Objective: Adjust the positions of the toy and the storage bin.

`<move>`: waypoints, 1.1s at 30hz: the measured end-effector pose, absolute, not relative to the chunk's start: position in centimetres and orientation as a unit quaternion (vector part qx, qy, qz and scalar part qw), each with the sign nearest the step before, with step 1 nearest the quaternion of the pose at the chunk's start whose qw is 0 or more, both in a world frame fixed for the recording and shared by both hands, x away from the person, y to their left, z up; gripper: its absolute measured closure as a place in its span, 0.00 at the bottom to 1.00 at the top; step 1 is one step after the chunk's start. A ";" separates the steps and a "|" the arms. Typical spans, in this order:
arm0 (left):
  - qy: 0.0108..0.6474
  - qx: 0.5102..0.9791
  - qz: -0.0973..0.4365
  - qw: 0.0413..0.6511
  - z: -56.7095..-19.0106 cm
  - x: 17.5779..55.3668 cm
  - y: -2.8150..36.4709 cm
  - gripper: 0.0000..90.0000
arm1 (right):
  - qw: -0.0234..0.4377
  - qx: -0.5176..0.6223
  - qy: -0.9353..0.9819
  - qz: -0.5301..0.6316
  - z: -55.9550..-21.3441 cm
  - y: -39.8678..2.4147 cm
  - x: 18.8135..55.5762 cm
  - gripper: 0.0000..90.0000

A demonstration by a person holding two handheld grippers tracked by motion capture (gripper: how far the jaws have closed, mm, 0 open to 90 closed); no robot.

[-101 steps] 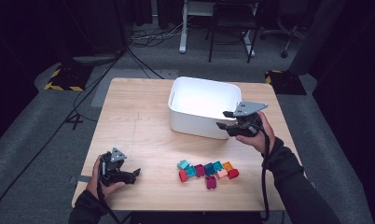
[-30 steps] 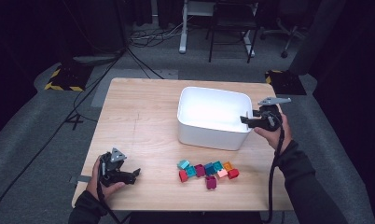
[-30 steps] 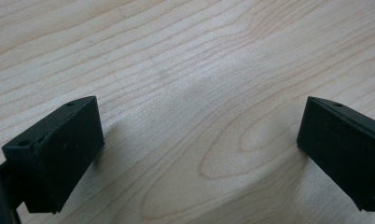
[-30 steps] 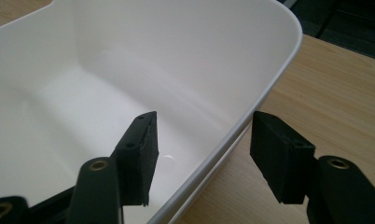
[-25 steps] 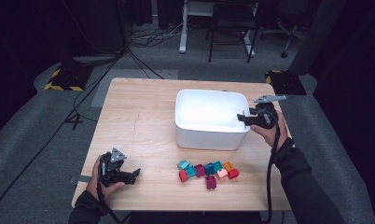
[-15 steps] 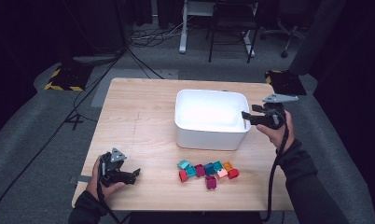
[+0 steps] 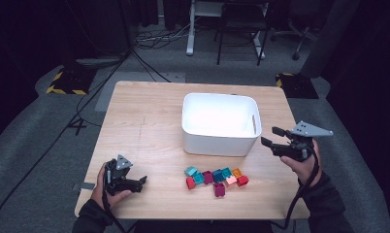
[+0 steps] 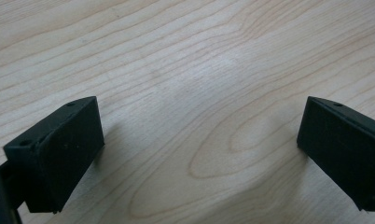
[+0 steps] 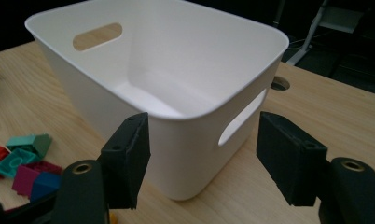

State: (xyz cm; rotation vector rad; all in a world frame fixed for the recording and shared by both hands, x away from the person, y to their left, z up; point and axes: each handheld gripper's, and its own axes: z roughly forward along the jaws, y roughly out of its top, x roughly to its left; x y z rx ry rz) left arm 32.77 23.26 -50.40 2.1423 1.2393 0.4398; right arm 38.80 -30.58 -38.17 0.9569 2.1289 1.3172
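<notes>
Standing apart from the white bin [image 7: 219,124] at its right end, the right gripper [image 7: 274,137] has just been opening, with nothing between its jaws. Thin and rigid, empty and probably light, the bin sits mid-table above the blocks [image 7: 215,176]; its rim by the handle slot [image 9: 241,117] looks the best hold. Left gripper [image 7: 140,180] rests spread on bare wood

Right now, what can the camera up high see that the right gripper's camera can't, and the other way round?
The high view alone takes in the left gripper resting open near the table's front corner, the person's sleeves, and the floor cables. The right gripper view alone shows, up close, the bin's far handle slot and a round hole in the tabletop. Both share the white bin, the coloured bricks and the open right gripper.
</notes>
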 end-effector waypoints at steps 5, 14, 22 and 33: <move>0.466 0.813 0.165 0.309 -50.4 32.6 22.5 0.01 | 0.221 0.343 0.789 0.460 -39.8 -29.8 38.6 0.40; 0.432 0.832 0.154 0.313 -50.3 32.1 20.0 0.01 | 0.213 0.346 0.800 0.442 -41.7 -27.1 39.8 0.37; 0.417 0.839 0.149 0.317 -50.3 31.9 18.5 0.01 | 0.196 0.336 0.809 0.442 -42.9 -26.7 39.7 0.38; 0.401 0.847 0.142 0.320 -50.3 31.8 17.9 0.01 | 0.152 0.302 0.844 0.417 -47.0 -28.8 35.7 0.39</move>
